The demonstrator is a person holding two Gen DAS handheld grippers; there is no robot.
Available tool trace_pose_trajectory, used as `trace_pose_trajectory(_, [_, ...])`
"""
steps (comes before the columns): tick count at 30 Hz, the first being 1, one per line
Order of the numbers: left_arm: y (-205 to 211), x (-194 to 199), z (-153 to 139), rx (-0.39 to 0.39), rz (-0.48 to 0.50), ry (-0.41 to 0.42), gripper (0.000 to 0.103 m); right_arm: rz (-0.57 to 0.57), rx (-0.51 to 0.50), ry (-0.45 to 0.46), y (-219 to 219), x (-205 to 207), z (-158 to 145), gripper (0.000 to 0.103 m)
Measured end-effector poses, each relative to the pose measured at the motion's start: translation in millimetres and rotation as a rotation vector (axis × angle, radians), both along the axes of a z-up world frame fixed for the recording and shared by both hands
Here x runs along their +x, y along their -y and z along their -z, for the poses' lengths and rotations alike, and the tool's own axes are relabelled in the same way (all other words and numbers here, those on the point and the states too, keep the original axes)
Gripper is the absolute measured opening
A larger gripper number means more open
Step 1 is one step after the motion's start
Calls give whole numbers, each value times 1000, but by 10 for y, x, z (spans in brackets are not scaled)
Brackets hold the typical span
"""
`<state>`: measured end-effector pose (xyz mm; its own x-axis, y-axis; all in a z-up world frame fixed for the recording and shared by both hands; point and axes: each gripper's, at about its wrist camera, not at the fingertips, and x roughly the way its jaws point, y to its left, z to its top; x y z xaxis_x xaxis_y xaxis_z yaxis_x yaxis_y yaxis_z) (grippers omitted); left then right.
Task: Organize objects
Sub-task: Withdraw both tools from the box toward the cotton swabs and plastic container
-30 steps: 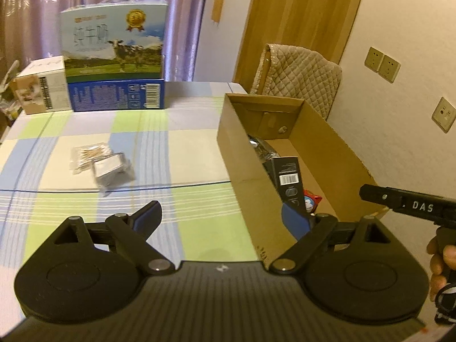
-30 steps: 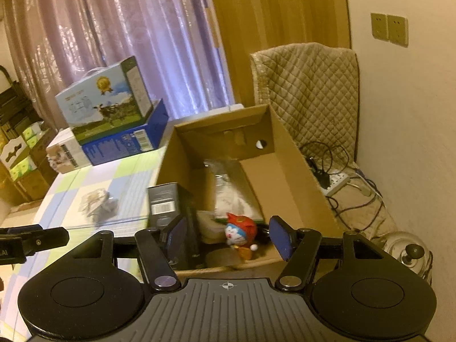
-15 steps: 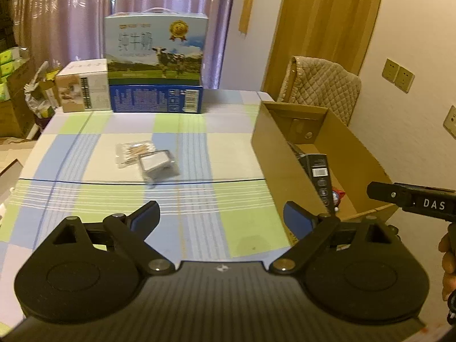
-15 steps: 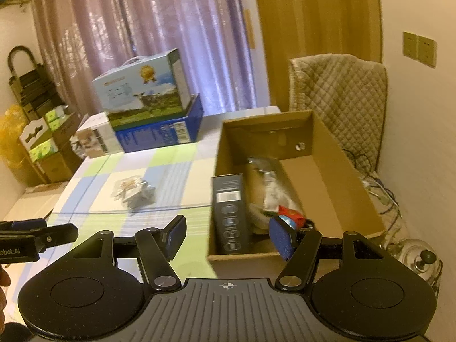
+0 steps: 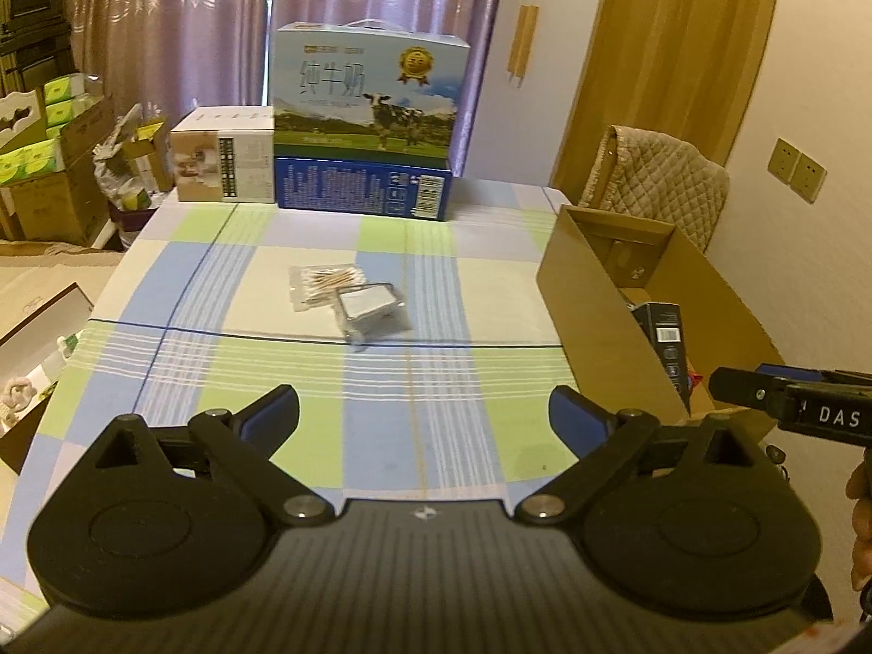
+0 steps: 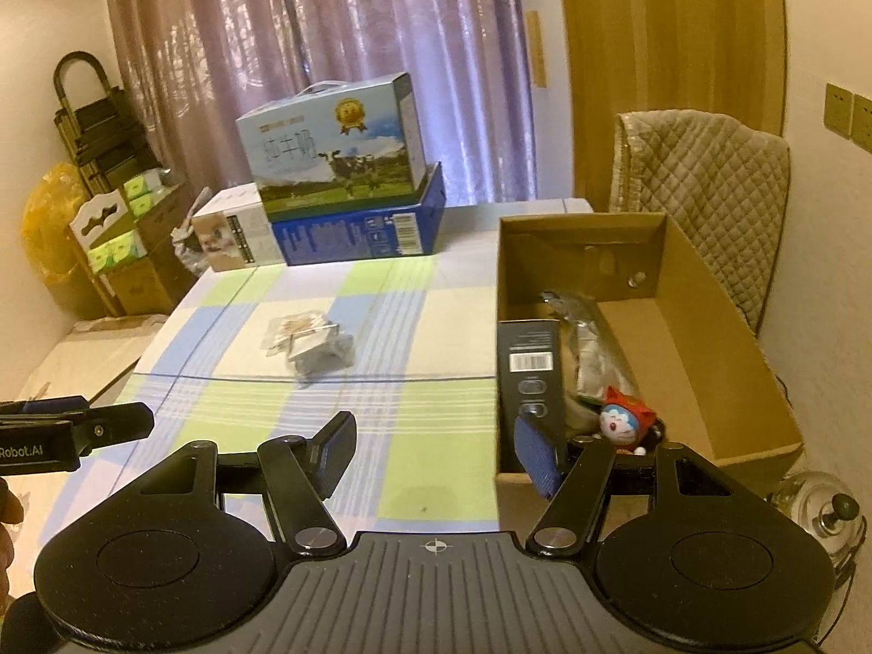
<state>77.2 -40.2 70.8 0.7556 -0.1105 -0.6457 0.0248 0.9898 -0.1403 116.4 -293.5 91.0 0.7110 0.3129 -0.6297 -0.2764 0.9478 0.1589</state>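
While both tools hang back over the near edge of the checked green, blue and cream tablecloth (image 5: 163,294), nothing is gripped: the left gripper (image 5: 424,415) has its jaws spread wide and empty, and the right gripper (image 6: 434,452) likewise stands apart with nothing between its blue pads.

Two loose items are left on the cloth, approx. mid-table: a clear packet of cotton swabs (image 5: 321,284) and, touching or overlapping it on the near-right side, a small clear-wrapped white packet (image 5: 369,309) (can't tell what's inside). The open brown cardboard box (image 6: 725,359) sits at the table's right edge and already holds a tall black carton with a barcode (image 6: 530,376), a silvery foil pouch (image 6: 591,343) and a small blue-and-white cat figurine with a red hood (image 6: 627,421).

Likely step: reach for the wrapped packet w/ the left tool, since it faces that pile squarely. To do it well, come in low and level, straddle the packet only, not the swabs, and close on its firm body, not loose film, which could slip. Then lift clear before swinging right, and drop it in the box's bare far half.
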Motion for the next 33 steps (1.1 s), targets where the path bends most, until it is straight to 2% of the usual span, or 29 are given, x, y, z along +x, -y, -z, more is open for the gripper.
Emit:
trace_pose_trajectory(12, [-307, -22, -29, 6, -50, 11, 99, -49, -16, 6, -276, 37, 0, 62])
trace_pose_trajectory(19, [-548, 43, 59, 3, -90, 8, 100, -103, -21, -6, -531, 135, 123, 62])
trace_pose_trajectory(27, [-852, 370, 243, 23, -139, -12, 101, -185, -24, -15, -858, 436, 375, 62])
trace_pose_trajectory(33, [-1126, 783, 522, 20, -180, -27, 102, -235, -16, -13, -1164, 835, 664, 64])
